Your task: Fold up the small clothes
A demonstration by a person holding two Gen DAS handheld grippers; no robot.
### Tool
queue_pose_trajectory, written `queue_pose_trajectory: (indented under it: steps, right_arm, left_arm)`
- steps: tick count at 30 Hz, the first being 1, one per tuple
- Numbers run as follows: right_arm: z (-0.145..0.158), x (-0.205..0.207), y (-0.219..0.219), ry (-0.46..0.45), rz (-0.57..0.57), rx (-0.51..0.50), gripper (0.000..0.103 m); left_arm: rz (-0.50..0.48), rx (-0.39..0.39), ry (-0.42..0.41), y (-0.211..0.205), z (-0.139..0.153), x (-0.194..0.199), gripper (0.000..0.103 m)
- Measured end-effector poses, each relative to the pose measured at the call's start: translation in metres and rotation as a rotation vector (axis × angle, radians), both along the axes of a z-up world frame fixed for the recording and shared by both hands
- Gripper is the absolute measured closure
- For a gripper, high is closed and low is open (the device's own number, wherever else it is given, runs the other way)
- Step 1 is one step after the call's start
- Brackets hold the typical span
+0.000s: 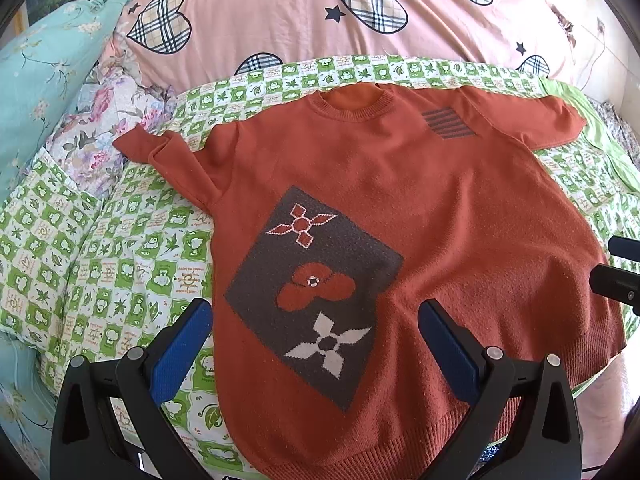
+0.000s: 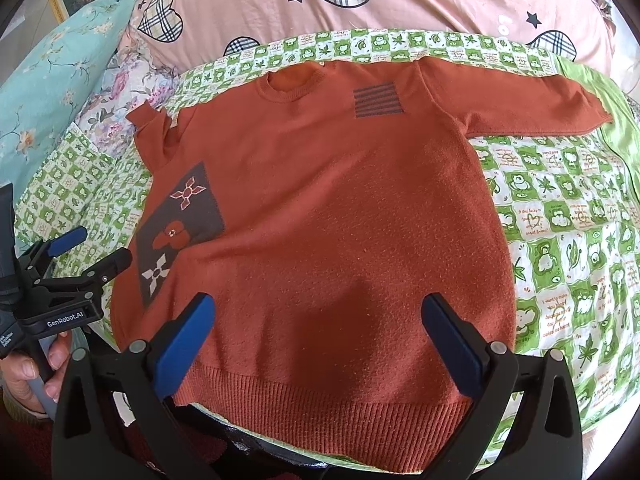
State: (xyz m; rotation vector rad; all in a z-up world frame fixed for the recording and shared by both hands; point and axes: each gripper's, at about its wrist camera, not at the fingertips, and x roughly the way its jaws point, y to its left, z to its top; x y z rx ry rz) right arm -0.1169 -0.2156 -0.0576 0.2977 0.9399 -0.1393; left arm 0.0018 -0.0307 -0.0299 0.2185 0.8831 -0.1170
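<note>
An orange knit sweater (image 1: 420, 208) lies flat, front up, on a green checked sheet (image 1: 132, 248). It has a grey patch with flower shapes (image 1: 316, 292) and grey stripes near the chest (image 1: 448, 122). Its left sleeve (image 1: 160, 152) is bunched; its right sleeve (image 2: 520, 104) lies stretched out. My left gripper (image 1: 316, 320) is open above the lower left of the sweater. My right gripper (image 2: 318, 316) is open above the hem (image 2: 320, 404). The sweater (image 2: 340, 200) fills the right wrist view, where the left gripper (image 2: 96, 252) shows at the left, held by a hand.
A pink duvet with checked hearts (image 1: 280, 12) lies behind the sweater. A teal floral pillow (image 1: 44, 68) and a floral cloth (image 1: 104, 128) sit at the left. A plain green cloth (image 2: 608, 96) lies at the far right. The bed's front edge runs under the hem.
</note>
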Motion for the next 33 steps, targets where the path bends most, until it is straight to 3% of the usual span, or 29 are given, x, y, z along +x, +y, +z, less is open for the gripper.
queue_pose_trajectory:
  steps: [14, 18, 24, 26, 29, 33]
  right_arm:
    - [-0.004, 0.005, 0.000, 0.108, 0.001, -0.032, 0.000]
    - [-0.006, 0.004, -0.002, 0.018, -0.005, -0.024, 0.000]
    - [-0.010, 0.005, -0.007, 0.000, -0.011, -0.035, 0.000]
    - [-0.010, 0.006, -0.011, -0.016, -0.017, -0.117, 0.000]
    - [-0.010, 0.009, -0.022, -0.049, -0.030, -0.156, 0.000]
    - [-0.008, 0.012, -0.039, -0.028, -0.047, -0.116, 0.000]
  left_arm:
    - [-0.006, -0.003, 0.012, -0.013, -0.011, -0.001, 0.000]
    - [-0.005, -0.002, 0.017, -0.014, -0.013, -0.002, 0.000]
    - [-0.010, 0.000, 0.023, -0.019, -0.017, -0.002, 0.000]
    - [-0.012, 0.002, 0.025, -0.021, -0.018, 0.000, 0.000]
    - [-0.011, 0.002, 0.035, -0.022, -0.022, 0.004, 0.000]
    - [-0.008, 0.001, 0.052, -0.025, -0.028, 0.013, 0.000]
